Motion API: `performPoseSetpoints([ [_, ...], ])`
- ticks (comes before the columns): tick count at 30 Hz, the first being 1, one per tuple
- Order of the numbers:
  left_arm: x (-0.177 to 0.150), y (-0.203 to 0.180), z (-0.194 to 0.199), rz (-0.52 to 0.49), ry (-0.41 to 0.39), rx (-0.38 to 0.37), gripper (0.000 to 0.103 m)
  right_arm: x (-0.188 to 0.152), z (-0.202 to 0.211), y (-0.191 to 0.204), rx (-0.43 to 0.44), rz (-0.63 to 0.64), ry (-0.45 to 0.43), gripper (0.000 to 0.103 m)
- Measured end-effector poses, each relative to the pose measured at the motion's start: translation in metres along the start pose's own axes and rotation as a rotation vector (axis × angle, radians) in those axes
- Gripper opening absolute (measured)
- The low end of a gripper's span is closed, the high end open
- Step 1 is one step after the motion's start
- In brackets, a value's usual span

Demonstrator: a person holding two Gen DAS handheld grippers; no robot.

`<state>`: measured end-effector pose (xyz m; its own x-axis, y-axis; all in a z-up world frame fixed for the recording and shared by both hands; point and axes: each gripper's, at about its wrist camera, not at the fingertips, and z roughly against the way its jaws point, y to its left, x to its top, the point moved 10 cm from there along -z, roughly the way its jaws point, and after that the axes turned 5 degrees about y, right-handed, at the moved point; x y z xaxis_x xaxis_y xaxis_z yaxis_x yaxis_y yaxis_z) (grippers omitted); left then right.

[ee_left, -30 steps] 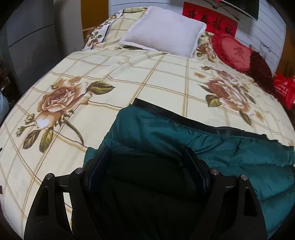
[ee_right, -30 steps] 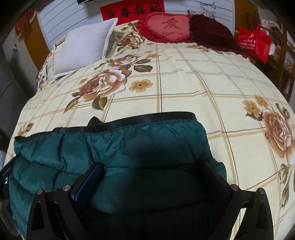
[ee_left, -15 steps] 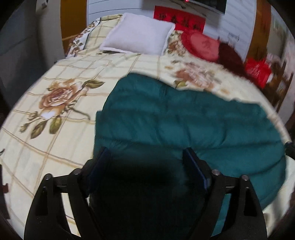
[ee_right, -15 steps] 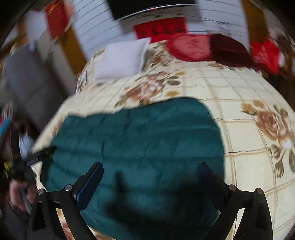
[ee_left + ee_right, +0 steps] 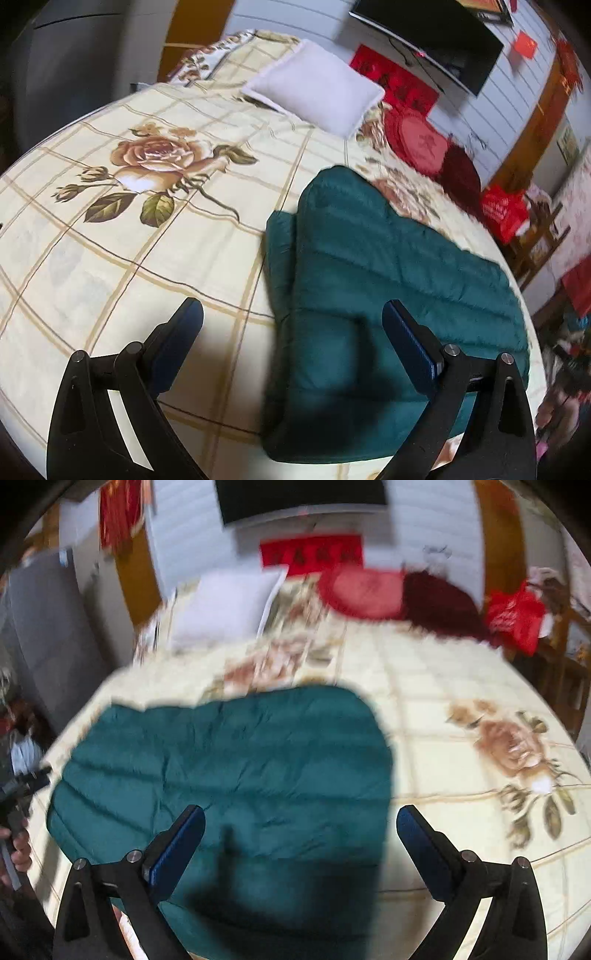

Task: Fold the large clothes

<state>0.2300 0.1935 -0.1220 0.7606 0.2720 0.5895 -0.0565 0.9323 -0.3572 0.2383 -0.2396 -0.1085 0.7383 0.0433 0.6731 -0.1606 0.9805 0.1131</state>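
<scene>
A dark teal puffer jacket (image 5: 388, 280) lies folded into a thick rectangle on the floral bedspread (image 5: 110, 258); it also shows in the right wrist view (image 5: 229, 764). My left gripper (image 5: 291, 317) is open and empty, raised above the jacket's left edge. My right gripper (image 5: 301, 823) is open and empty, raised above the jacket's near right part. Neither touches the jacket. The right wrist view is blurred.
A white pillow (image 5: 314, 86), a red heart cushion (image 5: 417, 142) and a dark red cushion (image 5: 460, 173) lie at the head of the bed. A red bag (image 5: 504, 212) and wooden furniture stand at the right. A grey wardrobe (image 5: 48, 627) stands left.
Both grippers let go of the jacket after folding it over and pulled up and back. The jacket now lies flat and folded. The left gripper swung left.
</scene>
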Motion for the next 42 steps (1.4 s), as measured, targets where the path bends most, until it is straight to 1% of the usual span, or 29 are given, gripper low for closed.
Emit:
performPoseSetpoints([
  [2,-0.001,-0.004,-0.011,-0.015,0.043,-0.038,0.098,-0.001,0.005,-0.016,0.046,-0.064,-0.008,0.103],
  [4,0.002,-0.01,-0.02,-0.031,0.071,-0.07,0.098,-0.005,0.0,-0.03,0.064,-0.12,0.021,0.103],
  [6,0.005,-0.013,-0.032,-0.043,0.089,-0.054,0.098,-0.011,-0.009,-0.041,0.064,-0.146,0.058,0.103],
  [8,0.008,-0.013,-0.042,-0.039,0.107,-0.046,0.098,-0.015,-0.016,-0.045,0.061,-0.145,0.078,0.103],
  [10,0.011,-0.013,-0.048,-0.033,0.129,-0.058,0.098,-0.017,-0.019,-0.043,0.081,-0.133,0.088,0.103],
  [13,0.021,-0.016,-0.048,-0.048,0.113,-0.061,0.098,-0.014,-0.023,-0.042,0.083,-0.109,0.081,0.103],
  [15,0.024,-0.017,-0.053,-0.075,0.118,-0.056,0.098,-0.014,-0.031,-0.044,0.085,-0.11,0.092,0.103],
  [18,0.026,-0.018,-0.063,-0.083,0.141,-0.076,0.098,-0.013,-0.047,-0.048,0.088,-0.11,0.12,0.103],
  [20,0.027,-0.02,-0.068,-0.088,0.159,-0.089,0.098,-0.012,-0.056,-0.051,0.108,-0.121,0.128,0.103],
  [24,0.021,-0.02,-0.084,-0.067,0.235,-0.132,0.1,-0.01,-0.072,-0.055,0.183,-0.172,0.148,0.103],
  [25,0.02,-0.018,-0.088,-0.047,0.255,-0.154,0.103,-0.01,-0.08,-0.056,0.222,-0.194,0.161,0.103],
  [26,0.019,-0.016,-0.092,-0.025,0.274,-0.176,0.103,-0.011,-0.085,-0.057,0.254,-0.213,0.169,0.103],
  [28,0.021,-0.017,-0.095,-0.026,0.276,-0.21,0.103,-0.012,-0.091,-0.058,0.312,-0.247,0.177,0.103],
  [31,0.022,-0.021,-0.097,-0.059,0.27,-0.22,0.103,-0.007,-0.095,-0.056,0.379,-0.248,0.168,0.103],
  [33,0.022,-0.022,-0.098,-0.066,0.271,-0.227,0.103,-0.004,-0.097,-0.05,0.427,-0.239,0.172,0.103],
  [34,0.022,-0.023,-0.098,-0.071,0.273,-0.232,0.103,-0.003,-0.099,-0.042,0.48,-0.226,0.181,0.103],
  [37,0.023,-0.026,-0.099,-0.079,0.279,-0.266,0.103,-0.002,-0.1,-0.028,0.565,-0.187,0.199,0.103],
  [40,0.024,-0.028,-0.099,-0.087,0.281,-0.295,0.102,-0.003,-0.101,-0.02,0.609,-0.152,0.216,0.103],
  [41,0.024,-0.029,-0.099,-0.092,0.284,-0.3,0.101,-0.003,-0.1,-0.016,0.633,-0.136,0.221,0.103],
  [42,0.024,-0.031,-0.098,-0.095,0.281,-0.311,0.095,-0.003,-0.101,-0.013,0.64,-0.127,0.222,0.103],
])
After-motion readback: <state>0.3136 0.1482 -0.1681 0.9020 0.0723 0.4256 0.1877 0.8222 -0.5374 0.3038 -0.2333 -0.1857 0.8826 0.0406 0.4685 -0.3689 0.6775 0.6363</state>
